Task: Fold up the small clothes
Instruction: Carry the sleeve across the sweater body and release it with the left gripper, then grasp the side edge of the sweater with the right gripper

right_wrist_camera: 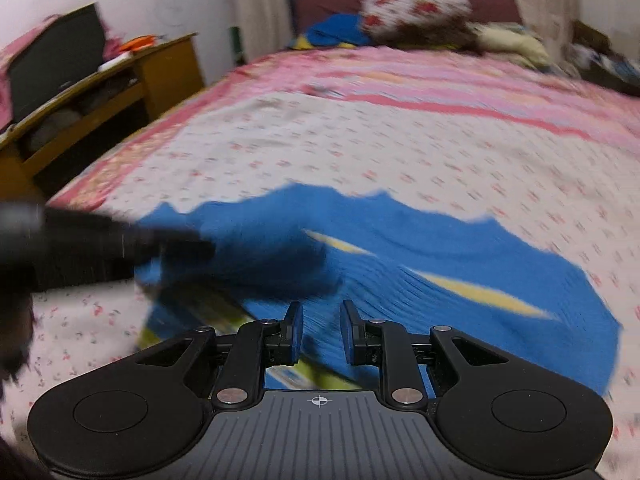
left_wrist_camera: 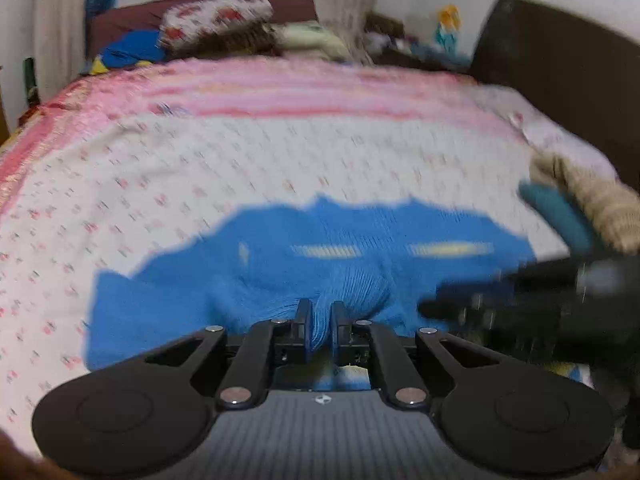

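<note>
The blue knit garment (left_wrist_camera: pixel 320 256) lies at lower centre of frame on the floral bedspread (left_wrist_camera: pixel 240 160), partly gathered, not yet folded flat. Left gripper (left_wrist_camera: pixel 320 320) is clamped on a fabric ridge. Right gripper (right_wrist_camera: pixel 320 330) pinches the hem likewise.

Each camera rides its own gripper, looking forward and down along the fingers, close over the bed (left_wrist_camera: pixel 280 152). Both views share the blue garment (left_wrist_camera: pixel 360 272) ahead and the far pillows (right_wrist_camera: pixel 416 4).
</note>
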Available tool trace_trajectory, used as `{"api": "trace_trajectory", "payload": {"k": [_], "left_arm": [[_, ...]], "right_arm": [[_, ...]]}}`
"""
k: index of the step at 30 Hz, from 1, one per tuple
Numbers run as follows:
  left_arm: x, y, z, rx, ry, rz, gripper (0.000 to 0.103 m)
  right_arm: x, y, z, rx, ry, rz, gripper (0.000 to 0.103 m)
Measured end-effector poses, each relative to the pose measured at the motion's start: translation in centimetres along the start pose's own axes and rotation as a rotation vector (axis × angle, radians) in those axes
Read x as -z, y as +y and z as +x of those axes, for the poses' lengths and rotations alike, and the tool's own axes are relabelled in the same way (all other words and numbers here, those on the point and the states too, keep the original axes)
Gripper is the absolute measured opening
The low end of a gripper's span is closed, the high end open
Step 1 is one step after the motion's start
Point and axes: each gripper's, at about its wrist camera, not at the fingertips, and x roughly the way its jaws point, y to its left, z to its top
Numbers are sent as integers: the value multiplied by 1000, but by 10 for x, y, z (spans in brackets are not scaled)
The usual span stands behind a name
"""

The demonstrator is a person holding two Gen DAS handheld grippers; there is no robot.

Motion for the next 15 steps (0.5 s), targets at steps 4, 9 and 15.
{"api": "trace_trajectory", "payload": {"k": [4,9,15], "left_arm": [[11,-11,0,-18,7,25,18],[22,-5,-2,-32,29,42,21],[35,-9,0,-17,36,47,21]], "right_arm": [[2,-19,-4,-25,4,98,22],[0,-21,3,-95,16,165,31],[0,-17,10,-165,60,256,33]]}}
